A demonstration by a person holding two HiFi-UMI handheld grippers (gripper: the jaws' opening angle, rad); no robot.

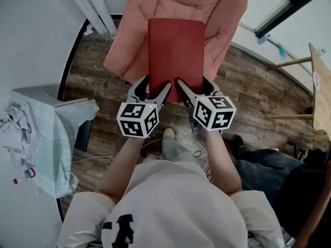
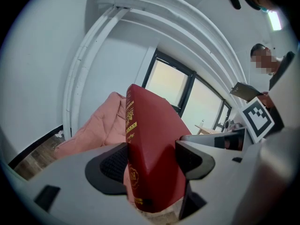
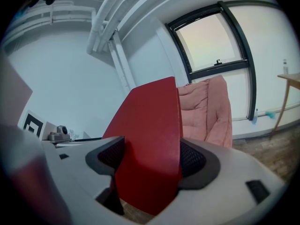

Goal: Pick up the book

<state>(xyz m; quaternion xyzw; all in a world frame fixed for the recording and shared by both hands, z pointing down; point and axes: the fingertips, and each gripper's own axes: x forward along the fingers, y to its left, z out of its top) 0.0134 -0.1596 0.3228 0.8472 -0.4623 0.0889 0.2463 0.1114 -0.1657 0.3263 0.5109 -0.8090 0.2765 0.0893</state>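
A red hardback book [image 1: 176, 53] with gold print on its spine is held up in the air above a pink cushioned chair [image 1: 139, 30]. My left gripper [image 1: 153, 89] is shut on the book's near left corner, and its jaws press both covers of the book [image 2: 150, 163]. My right gripper [image 1: 194, 91] is shut on the near right corner, its black pads squeezing the book [image 3: 150, 158]. In the left gripper view the spine faces the camera.
The pink chair [image 3: 208, 111] stands on a wooden floor [image 1: 248, 92] by a window. A white bin with crumpled cloth [image 1: 31, 138] is at the left. A wooden table edge [image 1: 320, 87] is at the right, and a seated person's legs [image 1: 279, 169] are at the lower right.
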